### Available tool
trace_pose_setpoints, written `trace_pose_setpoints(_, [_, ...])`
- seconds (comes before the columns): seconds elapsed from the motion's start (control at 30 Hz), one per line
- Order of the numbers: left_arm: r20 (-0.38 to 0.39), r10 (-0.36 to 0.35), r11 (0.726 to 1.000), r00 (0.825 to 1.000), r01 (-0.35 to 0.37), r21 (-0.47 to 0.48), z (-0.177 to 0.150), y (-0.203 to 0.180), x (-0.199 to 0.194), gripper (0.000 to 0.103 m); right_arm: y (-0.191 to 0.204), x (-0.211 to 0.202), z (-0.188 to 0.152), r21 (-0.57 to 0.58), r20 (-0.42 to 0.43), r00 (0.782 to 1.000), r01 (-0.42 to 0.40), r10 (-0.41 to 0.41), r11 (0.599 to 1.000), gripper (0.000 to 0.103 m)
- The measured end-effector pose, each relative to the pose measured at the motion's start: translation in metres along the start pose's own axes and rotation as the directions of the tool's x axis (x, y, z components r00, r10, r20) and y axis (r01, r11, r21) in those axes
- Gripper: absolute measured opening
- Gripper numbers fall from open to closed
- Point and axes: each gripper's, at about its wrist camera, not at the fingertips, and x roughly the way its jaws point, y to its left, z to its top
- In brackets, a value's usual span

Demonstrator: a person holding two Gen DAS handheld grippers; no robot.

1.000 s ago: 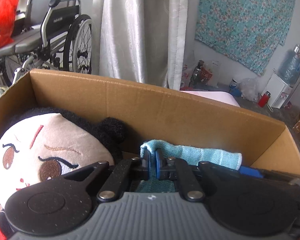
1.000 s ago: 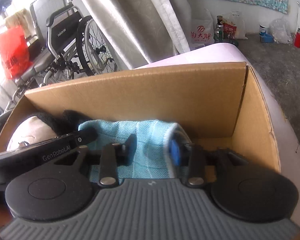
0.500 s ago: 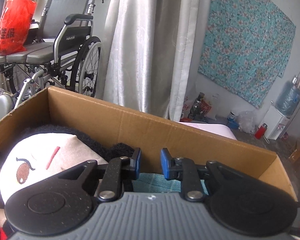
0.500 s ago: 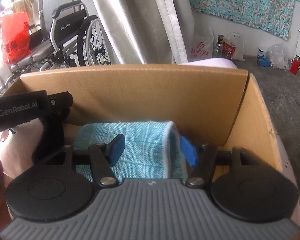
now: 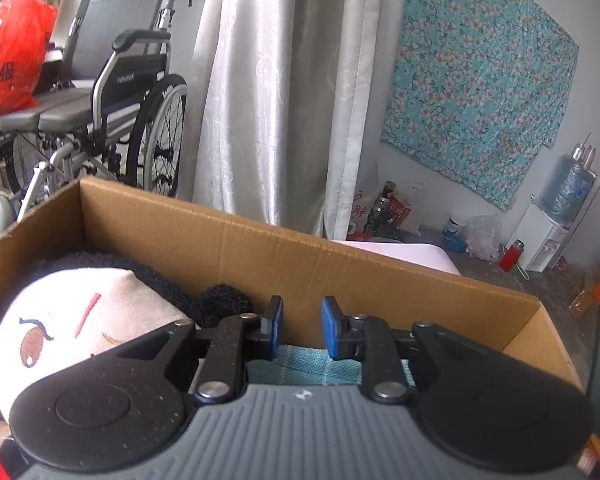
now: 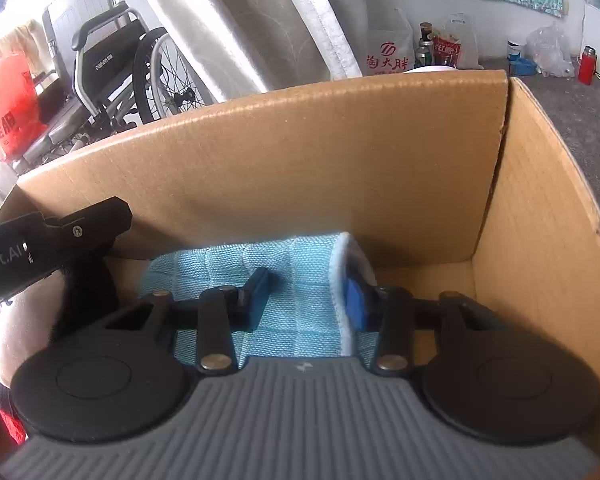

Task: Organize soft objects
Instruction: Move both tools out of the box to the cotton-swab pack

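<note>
We see one cardboard box [image 6: 340, 152], open at the top, w/ two soft things inside. At its left end lies a plush doll [image 5: 80, 320]: pale face up, embroidered eye, red mark on the forehead, black fuzzy hair against the far wall. Next to it, toward the middle and right, lies a folded light-blue cloth [image 6: 300, 280] w/ a white edge, resting on the box floor near the far wall; the right end of the floor is bare cardboard. Left hand-held gripper [image 5: 300, 326] sits above the cloth w/ a narrow gap, jaws opening, nothing between the blue pads; in its own view only a strip of cloth shows below the jaws, approx. under the gap. It also shows in the right wrist view as a black body at the left, over the doll's side. Right hand-held gripper [image 6: 306, 296] is down inside the box, jaws closing around the cloth's folded right end: one pad is on top of the blue weave, the other at the white edge, but we can't tell if they press on it yet. Outside the box, beyond the far wall: a wheelchair [image 5: 132, 120], a red plastic bag [image 5: 12, 64], a pale curtain [image 5: 268, 92], a floral teal fabric [image 5: 480, 92] on the wall, bottles etc. on the floor.
</note>
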Motion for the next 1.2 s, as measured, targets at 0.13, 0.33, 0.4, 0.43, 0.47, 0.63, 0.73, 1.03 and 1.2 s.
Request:
trace_pose_setpoints(0.13, [0.082,0.006,0.996,0.997,-0.013,0.085,0.009,-0.012,-0.031,0.035,0.015,-0.026,0.002,-0.067,0.009,1.0,0.024,-0.024,0.997,0.042])
trace_pose_setpoints(0.33, [0.237,-0.05,0.997,0.97,0.035,0.068,0.045,-0.033,-0.124,0.039,0.026,-0.13,0.021,-0.125,0.136,0.987,-0.073,0.09,0.99,0.044])
trace_pose_setpoints(0.4, [0.268,-0.048,0.996,0.962,0.026,0.086,0.054,-0.042,-0.156,0.039,0.023,-0.173,0.025,-0.142,0.167,0.978,-0.102,0.125,0.985,0.044])
trace_pose_setpoints(0.43, [0.275,-0.046,0.994,0.96,0.018,0.105,0.058,-0.047,-0.172,0.04,0.02,-0.195,0.026,-0.156,0.181,0.973,-0.115,0.143,0.981,0.044])
trace_pose_setpoints(0.47, [0.278,-0.048,0.993,0.959,0.015,0.12,0.06,-0.051,-0.189,0.04,0.016,-0.217,0.027,-0.171,0.2,0.967,-0.127,0.16,0.977,0.045])
trace_pose_setpoints(0.63, [0.271,-0.083,0.988,0.959,0.044,0.149,0.045,-0.059,-0.276,0.046,-0.016,-0.324,0.008,-0.274,0.256,0.935,-0.173,0.245,0.946,0.049])
trace_pose_setpoints(0.73, [0.245,-0.126,0.985,0.961,0.092,0.143,0.009,-0.048,-0.324,0.046,-0.051,-0.375,-0.025,-0.317,0.232,0.926,-0.218,0.299,0.923,0.049])
trace_pose_setpoints(1.03, [0.059,-0.1,0.981,0.993,0.089,0.173,-0.147,-0.012,-0.392,0.046,-0.148,-0.434,-0.175,-0.376,0.139,0.948,-0.216,0.286,0.901,0.049])
trace_pose_setpoints(1.2, [-0.033,-0.084,0.99,0.996,0.087,0.108,-0.208,0.01,-0.385,0.045,-0.174,-0.417,-0.232,-0.288,0.01,0.953,-0.287,0.302,0.914,0.049])
